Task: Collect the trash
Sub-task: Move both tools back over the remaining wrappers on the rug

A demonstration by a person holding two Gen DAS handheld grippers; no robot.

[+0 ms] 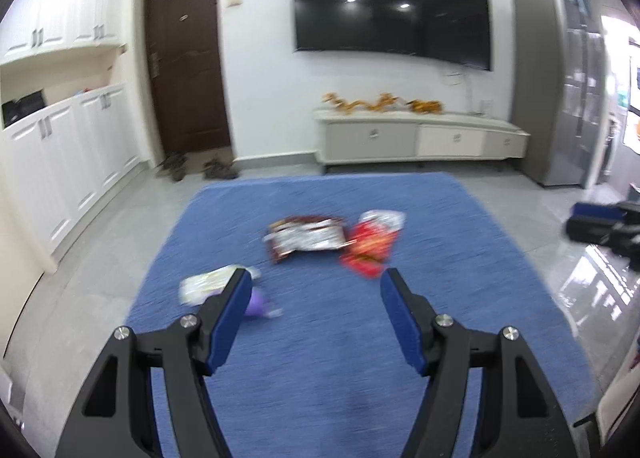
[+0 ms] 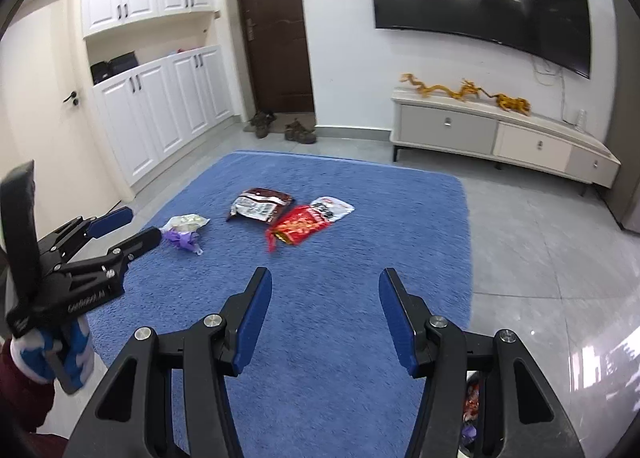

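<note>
Trash lies in a loose row on the blue rug (image 2: 360,298): a white wrapper (image 2: 186,222) with a purple scrap (image 2: 184,239) touching it at the left, a brown packet (image 2: 260,207) in the middle, and a red packet (image 2: 298,227) with a white packet (image 2: 332,207) tucked against its far end at the right. All of it sits ahead of both grippers, toward the TV wall, none of it between any jaws.

The left gripper (image 2: 128,228) has its jaws apart, about mid-wide, and holds nothing. In the right wrist view it points across at the white wrapper and purple scrap, its nearer fingertip just beside them. In its own view that pile sits at the left finger, partly hidden behind it, so it lies off to the left of the jaw gap, not centred.

The right gripper (image 2: 325,276) also has its jaws parted about halfway and empty. The red packet lies ahead, slightly left of its gap, long axis slanting away to the right.

My judgement: the left hand is nearer to the wrapper pile and would need to swing left to centre it.
</note>
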